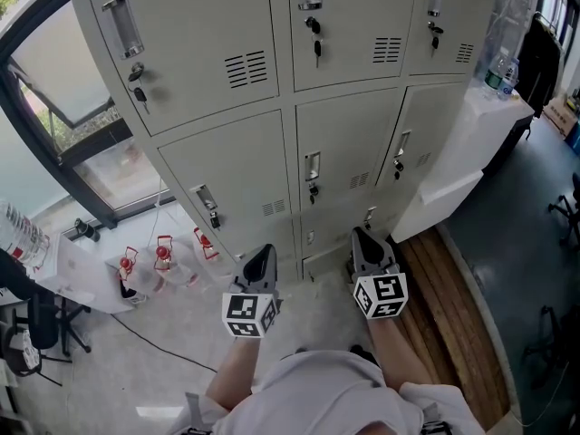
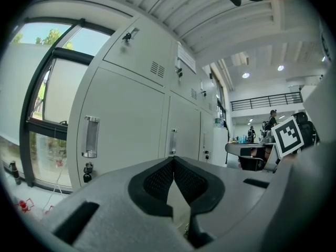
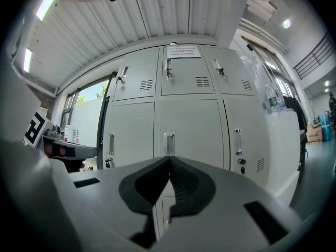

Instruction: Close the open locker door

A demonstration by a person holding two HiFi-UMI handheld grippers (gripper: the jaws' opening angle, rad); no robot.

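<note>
1. Head view: left gripper (image 1: 262,256) and right gripper (image 1: 366,241), each with jaws together on nothing, hang low before the locker bank (image 1: 227,166), apart from it.
2. Open door: none stands plainly ajar in any view; the middle-right door (image 1: 430,139) is a candidate only.
3. Hazards: pushing a door that is already latched; narrow closed tips skidding on smooth painted metal, or snagging the hanging keys (image 1: 314,192).

Lockers (image 1: 227,170): far, dead ahead.
Window (image 1: 54,98): left of lockers.
Jugs (image 1: 163,263): on floor, left, by lockers' foot.
Counter (image 1: 471,143): right of lockers; bottles (image 1: 501,72) on it.
Planks (image 1: 449,306): floor, near right.
</note>
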